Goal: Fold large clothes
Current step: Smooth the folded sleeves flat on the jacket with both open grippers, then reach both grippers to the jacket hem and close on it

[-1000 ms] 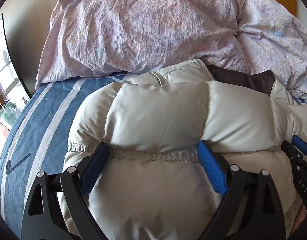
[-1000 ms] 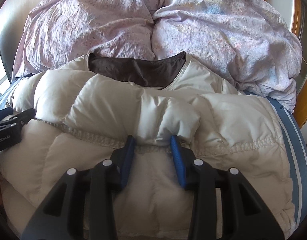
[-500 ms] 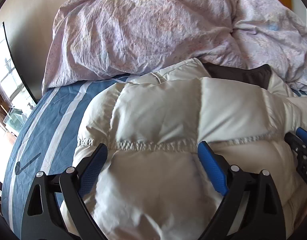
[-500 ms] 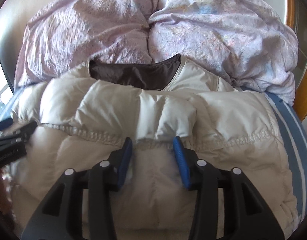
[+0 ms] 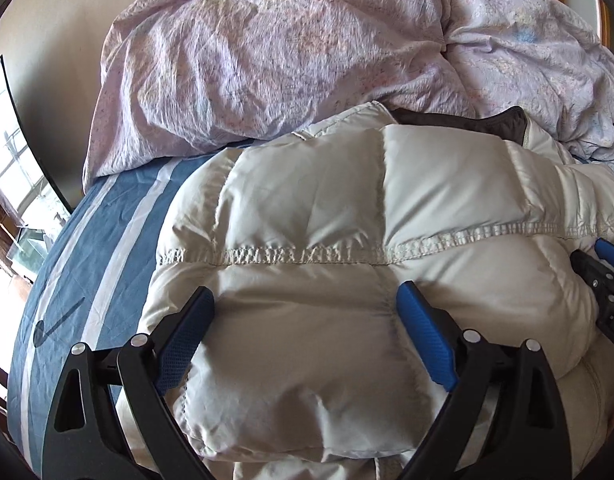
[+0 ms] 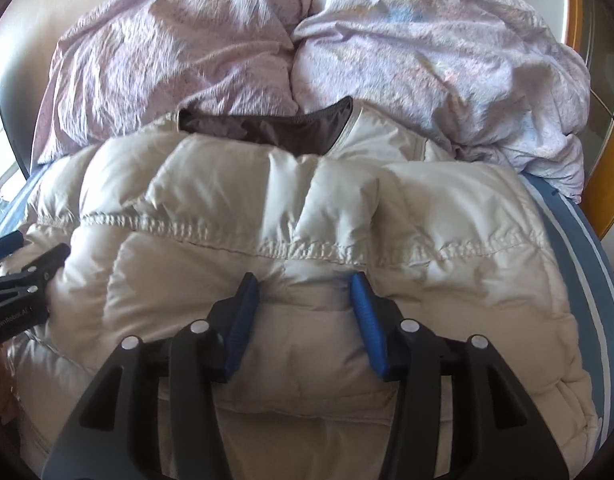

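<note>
A cream quilted down jacket (image 5: 307,208) with a dark brown lining at the collar (image 6: 267,128) lies folded on the bed; it also shows in the right wrist view (image 6: 307,208). My left gripper (image 5: 305,294) is wide open, its blue pads on either side of a puffed panel of the jacket's left part. My right gripper (image 6: 303,282) is open, its pads astride a fold of the jacket near the middle. The right gripper's tip shows at the right edge of the left wrist view (image 5: 603,280), and the left gripper's at the left edge of the right wrist view (image 6: 23,276).
A crumpled lilac duvet (image 5: 307,48) is heaped behind the jacket, touching its collar; it also fills the back of the right wrist view (image 6: 387,52). The blue sheet with white stripes (image 5: 91,240) shows left of the jacket. A wooden frame (image 6: 595,80) stands at the right.
Both grippers have drawn back toward me, away from the jacket's stitched seam. The right gripper's pads have spread apart and let go of the fold. The jacket has settled flatter.
</note>
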A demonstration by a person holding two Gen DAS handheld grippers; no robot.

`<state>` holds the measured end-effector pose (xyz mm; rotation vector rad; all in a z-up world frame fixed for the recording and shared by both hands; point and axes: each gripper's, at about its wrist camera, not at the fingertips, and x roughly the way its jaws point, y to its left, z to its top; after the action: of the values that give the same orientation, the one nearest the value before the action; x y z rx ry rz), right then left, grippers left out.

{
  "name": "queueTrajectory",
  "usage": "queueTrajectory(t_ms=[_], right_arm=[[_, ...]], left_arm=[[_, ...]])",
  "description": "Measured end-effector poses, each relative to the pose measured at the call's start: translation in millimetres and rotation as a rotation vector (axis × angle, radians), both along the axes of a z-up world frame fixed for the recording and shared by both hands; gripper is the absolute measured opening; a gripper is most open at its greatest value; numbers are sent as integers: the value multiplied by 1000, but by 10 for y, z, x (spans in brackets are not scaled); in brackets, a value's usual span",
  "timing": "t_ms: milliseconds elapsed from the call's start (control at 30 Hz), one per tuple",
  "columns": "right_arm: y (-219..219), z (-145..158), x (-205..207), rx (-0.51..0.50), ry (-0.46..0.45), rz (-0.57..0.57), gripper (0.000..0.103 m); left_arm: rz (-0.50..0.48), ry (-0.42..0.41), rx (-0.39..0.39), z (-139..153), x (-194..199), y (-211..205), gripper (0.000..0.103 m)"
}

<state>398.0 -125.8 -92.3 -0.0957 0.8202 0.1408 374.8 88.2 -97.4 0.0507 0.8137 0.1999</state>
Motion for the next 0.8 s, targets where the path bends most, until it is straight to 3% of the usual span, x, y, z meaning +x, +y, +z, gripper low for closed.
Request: queueTrajectory(t_ms=[200, 333, 567, 800], right_arm=[[-24, -117, 79, 28, 49, -4, 49], [-63, -62, 51, 43, 67, 4, 51], [-385, 222, -253, 117, 54, 3, 70], [-794, 386, -674, 152, 62, 57, 85]], left_arm=[[14, 11, 26, -43, 5, -29, 95], [27, 13, -31, 51, -106, 69, 95], [-1, -27, -121, 329, -556, 345, 95], [-52, -14, -231, 448, -1089, 714, 95]])
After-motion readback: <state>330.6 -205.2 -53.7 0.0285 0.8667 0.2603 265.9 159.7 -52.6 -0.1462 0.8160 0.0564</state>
